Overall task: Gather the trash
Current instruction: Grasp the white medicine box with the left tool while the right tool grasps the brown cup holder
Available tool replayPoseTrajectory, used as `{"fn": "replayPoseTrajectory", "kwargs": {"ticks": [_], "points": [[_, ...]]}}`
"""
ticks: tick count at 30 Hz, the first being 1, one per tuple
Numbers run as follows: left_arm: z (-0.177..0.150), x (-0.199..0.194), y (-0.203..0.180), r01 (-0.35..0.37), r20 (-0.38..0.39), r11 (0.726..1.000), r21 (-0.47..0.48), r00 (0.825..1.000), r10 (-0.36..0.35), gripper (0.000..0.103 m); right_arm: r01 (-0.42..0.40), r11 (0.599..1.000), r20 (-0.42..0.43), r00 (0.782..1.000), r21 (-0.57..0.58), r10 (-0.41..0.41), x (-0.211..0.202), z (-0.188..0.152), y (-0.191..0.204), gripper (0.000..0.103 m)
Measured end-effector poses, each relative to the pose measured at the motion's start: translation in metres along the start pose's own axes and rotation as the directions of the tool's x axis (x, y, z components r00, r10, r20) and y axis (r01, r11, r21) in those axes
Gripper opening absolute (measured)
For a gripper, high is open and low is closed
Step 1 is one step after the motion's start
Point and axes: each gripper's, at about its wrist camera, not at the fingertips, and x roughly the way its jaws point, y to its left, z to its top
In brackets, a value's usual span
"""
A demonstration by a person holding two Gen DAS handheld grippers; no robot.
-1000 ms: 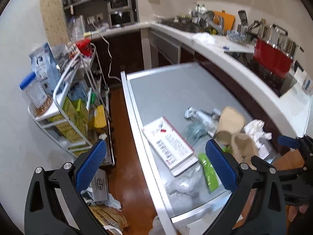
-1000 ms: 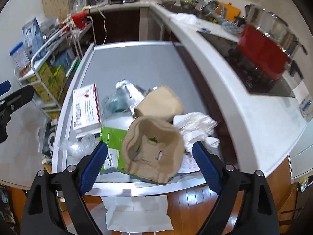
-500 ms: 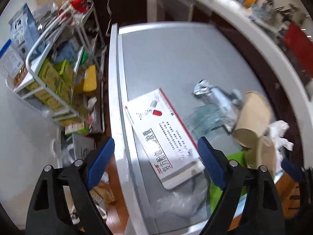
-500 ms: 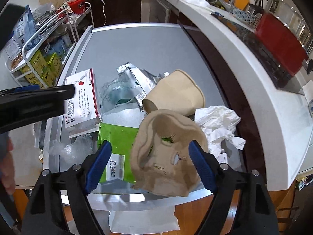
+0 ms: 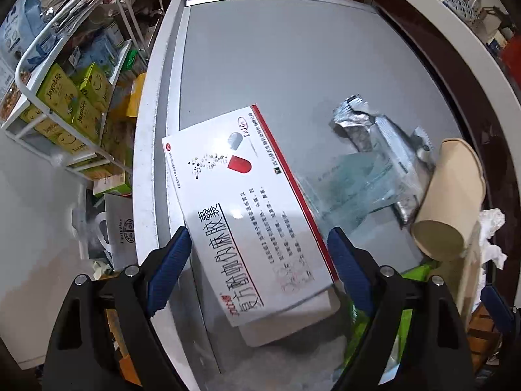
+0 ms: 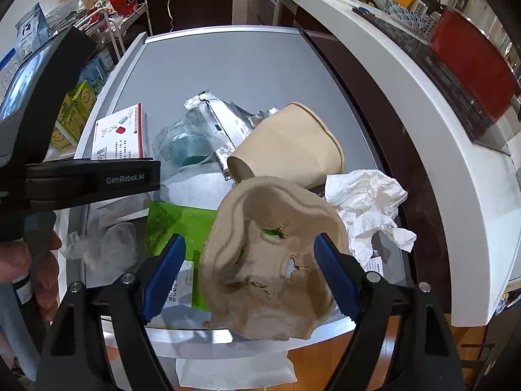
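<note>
Trash lies on a grey table [image 5: 293, 65]. A white medicine box [image 5: 247, 208] with a red capsule print lies near the left edge. My left gripper [image 5: 257, 260] is open, its blue fingers either side of the box's near end. My right gripper [image 6: 250, 267] is open around a torn brown pulp tray [image 6: 270, 260]. Behind it lie a paper cup [image 6: 289, 150] on its side, a foil wrapper [image 6: 218, 114], a green packet [image 6: 182, 224], crumpled white tissue [image 6: 368, 205] and clear plastic [image 6: 110, 244]. The left gripper's body [image 6: 81, 179] crosses the right wrist view.
A wire rack [image 5: 65, 97] with green boxes stands left of the table. A white counter [image 6: 423, 123] with a red appliance [image 6: 472, 62] curves along the right. A white bag [image 6: 234, 371] hangs below the table's front edge. Bags sit on the wood floor [image 5: 114, 234].
My left gripper has moved forward and down over the table until its fingers flank the medicine box. My right gripper has closed in slightly on the pulp tray.
</note>
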Motion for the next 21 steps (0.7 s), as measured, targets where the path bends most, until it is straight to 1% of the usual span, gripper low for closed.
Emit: {"fn": "replayPoseTrajectory", "kwargs": {"ticks": [2,3,5,7,8,10,14,17,21], "points": [[0.0,0.001,0.0,0.007,0.004,1.0,0.007,1.0,-0.007,0.083,-0.038,0.999,-0.009,0.999,0.016,0.038,0.002,0.0,-0.002,0.063],[0.0,0.001,0.0,0.016,0.005,1.0,0.01,1.0,-0.016,0.082,-0.058,0.998,-0.016,0.998,0.027,0.058,0.004,0.001,-0.004,0.059],[0.0,0.0,0.001,0.035,0.008,0.999,0.018,0.999,-0.036,0.08,-0.108,0.993,-0.03,0.994,0.055,0.109,0.008,0.0,-0.008,0.043],[0.001,0.002,0.007,0.06,0.012,0.998,0.024,0.998,-0.06,0.078,-0.168,0.981,-0.038,0.984,0.095,0.173,0.012,-0.001,-0.014,0.034],[0.0,0.001,0.007,0.071,0.01,0.997,0.031,0.997,-0.072,0.078,-0.182,0.977,-0.041,0.981,0.108,0.187,0.013,-0.001,-0.015,0.032],[0.0,0.001,0.008,0.088,0.007,0.995,0.042,0.996,-0.088,0.076,-0.181,0.978,-0.039,0.982,0.105,0.185,0.013,-0.001,-0.015,0.028],[-0.001,-0.005,0.012,0.127,0.019,0.991,0.044,0.992,-0.128,0.076,-0.204,0.974,-0.008,0.979,0.101,0.205,0.005,0.001,-0.015,0.026],[0.001,-0.009,0.018,0.137,0.03,0.99,0.045,0.99,-0.138,0.075,-0.218,0.969,0.011,0.976,0.115,0.219,-0.001,0.002,-0.017,0.023],[0.003,-0.016,0.025,0.156,0.045,0.987,0.041,0.986,-0.158,0.075,-0.252,0.957,0.033,0.968,0.142,0.249,-0.007,0.006,-0.025,0.022]]}}
